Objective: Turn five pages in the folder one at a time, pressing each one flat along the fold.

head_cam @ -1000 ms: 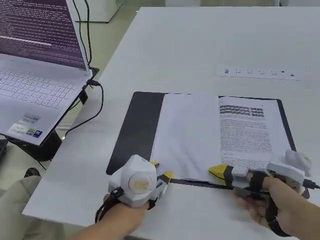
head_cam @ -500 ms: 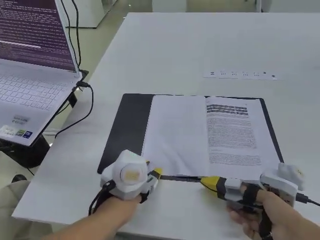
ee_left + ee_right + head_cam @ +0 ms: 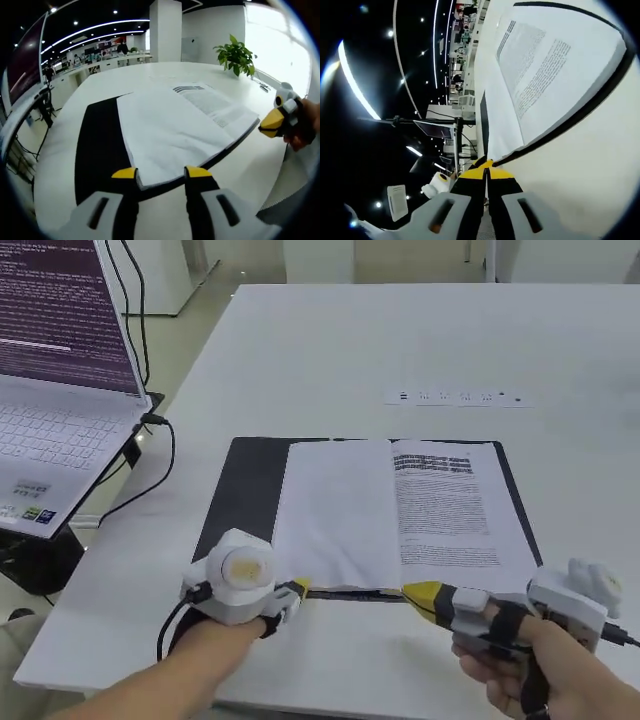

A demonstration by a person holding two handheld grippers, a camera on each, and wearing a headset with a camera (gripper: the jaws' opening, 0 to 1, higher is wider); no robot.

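Folder, matte black, lies open mid-table, white pages flat. Left gripper is placed as before at its near edge, jaws parted, nothing gripped. Right gripper is closed, empty.

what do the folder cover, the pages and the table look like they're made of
The folder cover: probably plastic or coated card, matte black, lying flat with a thin edge. The pages: plain white paper, matte, bowing softly at the fold, one printed. The table: looks like white laminate, smooth with a soft sheen; its core cannot be told.
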